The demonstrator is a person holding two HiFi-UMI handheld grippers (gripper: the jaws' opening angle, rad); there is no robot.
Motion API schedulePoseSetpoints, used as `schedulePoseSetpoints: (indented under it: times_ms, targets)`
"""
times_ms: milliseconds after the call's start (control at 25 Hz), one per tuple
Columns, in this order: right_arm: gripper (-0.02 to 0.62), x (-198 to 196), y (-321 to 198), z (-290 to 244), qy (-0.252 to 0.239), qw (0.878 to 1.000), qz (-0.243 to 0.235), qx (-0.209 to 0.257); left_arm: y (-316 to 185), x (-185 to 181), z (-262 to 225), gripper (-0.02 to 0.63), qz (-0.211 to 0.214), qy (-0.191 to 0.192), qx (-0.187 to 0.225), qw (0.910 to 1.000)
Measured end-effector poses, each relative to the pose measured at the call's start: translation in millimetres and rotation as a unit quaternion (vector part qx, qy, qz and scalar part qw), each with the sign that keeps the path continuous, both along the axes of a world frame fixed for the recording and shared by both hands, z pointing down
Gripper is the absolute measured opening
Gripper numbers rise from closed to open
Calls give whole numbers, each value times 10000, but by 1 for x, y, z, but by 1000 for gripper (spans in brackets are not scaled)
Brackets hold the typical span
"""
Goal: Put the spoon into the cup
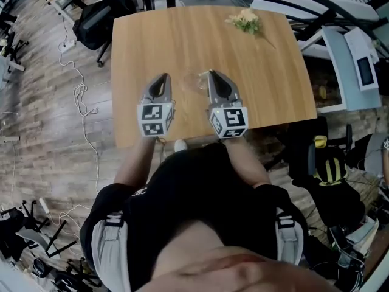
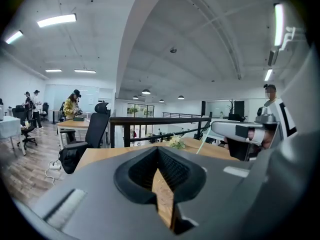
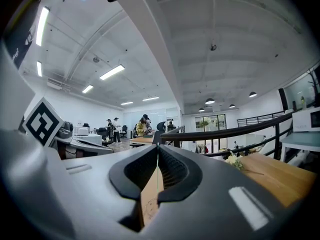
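Both grippers rest low over the near part of a wooden table (image 1: 200, 41). My left gripper (image 1: 163, 81) is shut, its jaws meeting at the tips with nothing between them (image 2: 158, 150). The right gripper (image 1: 214, 78) is shut and empty too (image 3: 158, 147). Between the two grippers a faint clear object (image 1: 196, 81) stands on the table; it may be the cup, but it is too faint to be sure. No spoon shows in any view. Both gripper views look level across the table and out into the room.
A small sprig of pale flowers (image 1: 245, 20) lies at the table's far right, also in the gripper views (image 2: 176, 143) (image 3: 234, 160). A black office chair (image 1: 97, 20) stands at the far left. White equipment (image 1: 358, 59) stands right of the table. Cables (image 1: 79, 96) trail on the floor.
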State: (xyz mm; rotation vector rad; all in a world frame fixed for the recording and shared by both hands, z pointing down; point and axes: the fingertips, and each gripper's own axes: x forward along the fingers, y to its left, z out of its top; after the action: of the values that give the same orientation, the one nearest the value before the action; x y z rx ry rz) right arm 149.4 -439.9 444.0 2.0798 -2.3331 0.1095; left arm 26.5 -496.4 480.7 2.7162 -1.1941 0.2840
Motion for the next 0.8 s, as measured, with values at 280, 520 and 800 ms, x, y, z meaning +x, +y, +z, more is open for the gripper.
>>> schedulePoseSetpoints:
  times_ms: [280,520,800]
  targets:
    - [6,30,-16,21,-91,9995,-258,-158,-9,30,11,11,-195,-130,-67,9997]
    - [6,36,-39,34,-244,9974,-642,-205,-15,43,15,11,-417,-304,-140,9986]
    - [7,32,-59,66,-483,9919,-1053,-517,-19,45,14,11,-690,-437,-112,9966]
